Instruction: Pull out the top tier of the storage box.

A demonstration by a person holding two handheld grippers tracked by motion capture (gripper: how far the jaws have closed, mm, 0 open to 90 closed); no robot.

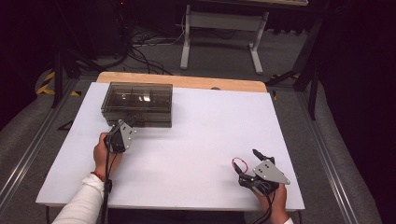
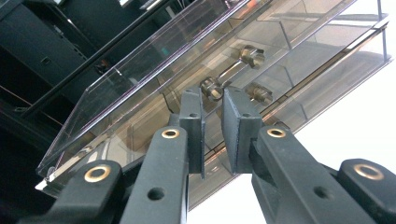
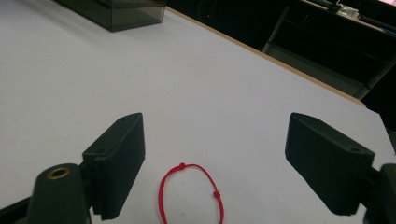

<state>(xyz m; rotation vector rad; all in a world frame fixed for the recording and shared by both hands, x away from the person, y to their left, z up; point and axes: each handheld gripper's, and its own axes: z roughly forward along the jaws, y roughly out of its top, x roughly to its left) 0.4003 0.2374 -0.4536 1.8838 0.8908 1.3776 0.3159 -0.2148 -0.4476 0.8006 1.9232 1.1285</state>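
A smoky transparent box [image 1: 137, 103] with inner compartments stands at the back left of the white table [image 1: 196, 135]. My left gripper [image 1: 132, 123] reaches its front face. In the left gripper view the jaws [image 2: 213, 105] are nearly together, closed around one end post of the box's clear bar handle [image 2: 233, 70]. A red string bracelet [image 1: 239, 163] lies on the table at the front right. My right gripper [image 1: 246, 161] rests there, open. In the right gripper view the bracelet [image 3: 181, 165] lies low between its wide-apart jaws [image 3: 215, 128], and neither pad touches it.
The wooden table edge [image 1: 187, 80] runs behind the white sheet. Beyond it stand a white metal frame [image 1: 219, 28] and cables on the grey floor. The person's hands and a white sleeve [image 1: 84, 200] come in from the bottom.
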